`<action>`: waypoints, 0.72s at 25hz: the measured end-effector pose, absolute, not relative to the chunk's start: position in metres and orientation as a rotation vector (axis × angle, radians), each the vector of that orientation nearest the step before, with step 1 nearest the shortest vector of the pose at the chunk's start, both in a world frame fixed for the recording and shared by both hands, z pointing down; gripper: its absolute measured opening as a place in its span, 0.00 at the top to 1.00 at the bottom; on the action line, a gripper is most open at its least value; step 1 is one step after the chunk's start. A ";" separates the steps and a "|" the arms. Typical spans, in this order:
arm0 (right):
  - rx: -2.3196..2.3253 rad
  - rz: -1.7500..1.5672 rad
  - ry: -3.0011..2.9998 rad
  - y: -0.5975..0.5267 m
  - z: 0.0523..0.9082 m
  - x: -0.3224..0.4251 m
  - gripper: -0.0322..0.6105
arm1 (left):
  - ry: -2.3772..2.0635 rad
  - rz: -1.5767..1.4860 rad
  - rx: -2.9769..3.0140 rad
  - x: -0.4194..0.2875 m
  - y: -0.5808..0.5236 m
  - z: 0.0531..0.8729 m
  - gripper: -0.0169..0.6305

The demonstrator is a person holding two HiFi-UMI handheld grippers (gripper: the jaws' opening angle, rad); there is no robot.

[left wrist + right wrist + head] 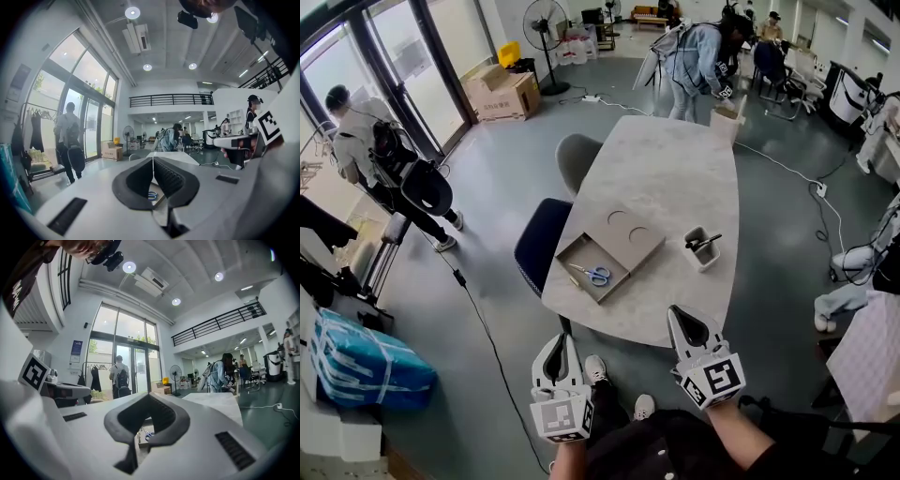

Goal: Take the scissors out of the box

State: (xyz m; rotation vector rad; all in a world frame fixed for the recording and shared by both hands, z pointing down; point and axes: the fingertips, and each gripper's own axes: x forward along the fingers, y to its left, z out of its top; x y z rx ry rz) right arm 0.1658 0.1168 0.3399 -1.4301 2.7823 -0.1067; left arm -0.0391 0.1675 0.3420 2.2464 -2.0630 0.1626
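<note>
Blue-handled scissors lie inside an open shallow cardboard box near the front left of the light table. The box's lid is folded back behind it. Both grippers hover off the table's near edge, well short of the box. My left gripper is shut and holds nothing. My right gripper is also shut and empty. In the left gripper view the jaws meet, with the scissors below them. The right gripper view shows its jaws closed above the scissors.
A small pen holder with dark pens stands right of the box. A dark blue chair and a grey chair sit at the table's left side. People stand at the far end and by the glass doors. A cable runs across the floor.
</note>
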 end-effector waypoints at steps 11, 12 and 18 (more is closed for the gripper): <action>-1.457 -0.082 2.786 0.060 0.341 0.136 0.96 | -2.039 0.137 2.267 -0.066 0.104 0.344 0.95; -1.461 -0.080 2.786 0.054 0.340 0.131 0.96 | -2.036 0.137 2.270 -0.070 0.097 0.343 0.95; -1.490 -0.072 2.780 0.010 0.336 0.105 0.96 | -2.032 0.121 2.292 -0.103 0.050 0.335 0.95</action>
